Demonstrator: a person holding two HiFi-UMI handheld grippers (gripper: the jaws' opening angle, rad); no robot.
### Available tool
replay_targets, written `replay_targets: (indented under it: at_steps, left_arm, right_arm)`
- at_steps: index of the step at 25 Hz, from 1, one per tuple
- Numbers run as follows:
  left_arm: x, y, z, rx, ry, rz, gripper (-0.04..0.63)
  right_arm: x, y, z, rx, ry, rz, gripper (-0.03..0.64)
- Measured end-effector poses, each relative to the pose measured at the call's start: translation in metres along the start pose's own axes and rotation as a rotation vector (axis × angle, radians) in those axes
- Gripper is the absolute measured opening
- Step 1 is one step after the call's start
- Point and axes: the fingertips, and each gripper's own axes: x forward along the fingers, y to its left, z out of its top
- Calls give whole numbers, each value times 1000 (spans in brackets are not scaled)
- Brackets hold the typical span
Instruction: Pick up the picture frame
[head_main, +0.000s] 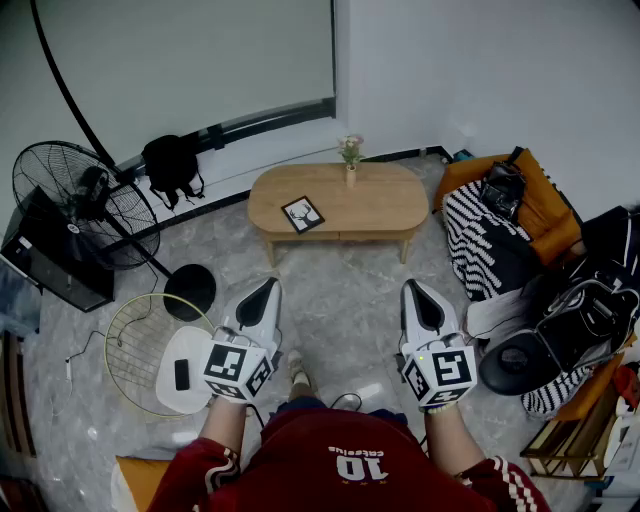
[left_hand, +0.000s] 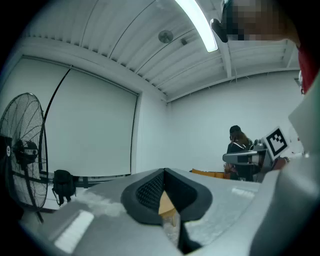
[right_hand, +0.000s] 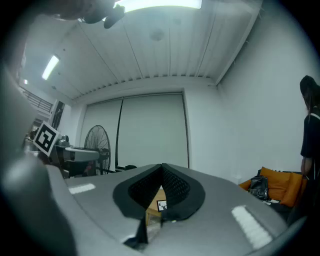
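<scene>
The picture frame (head_main: 302, 214), black-edged with a white print of a deer, lies flat on the left part of the oval wooden coffee table (head_main: 380, 205) across the room. Both grippers are held level, side by side near my body and well short of the table. My left gripper (head_main: 270, 285) is shut with nothing in it, and so is my right gripper (head_main: 412, 286). In the right gripper view the frame (right_hand: 161, 205) shows small through the gap below the gripper's (right_hand: 162, 166) meeting tips. In the left gripper view the closed left gripper (left_hand: 164, 171) shows only a sliver of table wood (left_hand: 166, 204).
A small vase of flowers (head_main: 350, 160) stands at the table's far edge. A standing fan (head_main: 70, 195) and a black backpack (head_main: 172, 160) are at the left. At the right are an orange seat with a striped blanket (head_main: 490, 245) and a black bag (head_main: 503, 190). A wire fan guard (head_main: 135, 350) lies on the floor.
</scene>
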Motion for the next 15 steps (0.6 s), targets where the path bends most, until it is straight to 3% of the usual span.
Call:
replay_targets:
  at_steps: [15]
  left_arm:
    - [-5,-18,1,16,-5,-14,-2]
  right_arm:
    - [-14,1,0,-11,3,11,-11]
